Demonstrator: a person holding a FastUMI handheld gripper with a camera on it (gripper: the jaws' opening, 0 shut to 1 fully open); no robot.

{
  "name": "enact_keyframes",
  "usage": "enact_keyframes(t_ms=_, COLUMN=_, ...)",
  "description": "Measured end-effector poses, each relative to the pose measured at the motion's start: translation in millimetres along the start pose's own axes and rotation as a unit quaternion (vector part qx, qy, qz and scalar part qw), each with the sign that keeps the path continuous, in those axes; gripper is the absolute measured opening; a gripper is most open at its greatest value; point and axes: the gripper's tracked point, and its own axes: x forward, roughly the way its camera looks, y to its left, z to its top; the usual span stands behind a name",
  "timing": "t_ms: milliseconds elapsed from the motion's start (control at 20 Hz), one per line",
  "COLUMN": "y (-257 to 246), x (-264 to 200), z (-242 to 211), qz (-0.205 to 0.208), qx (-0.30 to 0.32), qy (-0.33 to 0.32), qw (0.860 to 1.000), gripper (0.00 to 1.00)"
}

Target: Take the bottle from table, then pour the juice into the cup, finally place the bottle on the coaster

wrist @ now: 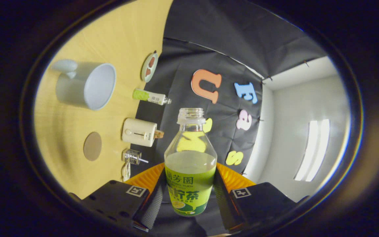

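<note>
Clamping one bottle (190, 164) in tongs (189, 197), one cup (87, 85), one coaster (92, 146)

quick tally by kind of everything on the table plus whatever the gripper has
Bottles: 2, the open juice bottle held between the gripper fingers, and a small bottle on the table
Cups: 1, the white cup
Coasters: 1, the round brown coaster
Plates: 1, small plate
Toasters: 1, cream toaster
Wire whisk-like tool: 1
Total: 7
</note>
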Motion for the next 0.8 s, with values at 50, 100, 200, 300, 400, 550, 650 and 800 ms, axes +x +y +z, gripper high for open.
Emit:
enact_keyframes(t_ms=50, y=1, x=4, z=-2, qz=0.008, qx=0.045, qy=0.007, qw=0.999, gripper=0.80)
enact_keyframes(t_ms=100, y=2, x=6, z=-4, qz=0.013, qx=0.084, qy=0.013, qw=0.996, gripper=0.80)
enact_keyframes(t_ms=200, y=5, x=12, z=-9, qz=0.027, qx=0.141, qy=0.026, qw=0.989, gripper=0.80)
enact_keyframes(t_ms=300, y=13, x=21, z=-13, qz=0.042, qx=0.203, qy=0.042, qw=0.977, gripper=0.80)
enact_keyframes(t_ms=400, y=32, x=25, z=-19, qz=0.077, qx=0.284, qy=0.073, qw=0.953, gripper=0.80)
enact_keyframes(t_ms=550, y=54, x=33, z=-30, qz=0.106, qx=0.393, qy=0.113, qw=0.907, gripper=0.80)
enact_keyframes(t_ms=650, y=73, x=41, z=-33, qz=0.125, qx=0.453, qy=0.133, qw=0.873, gripper=0.80)
enact_keyframes(t_ms=800, y=105, x=47, z=-35, qz=0.161, qx=0.524, qy=0.157, qw=0.821, gripper=0.80)
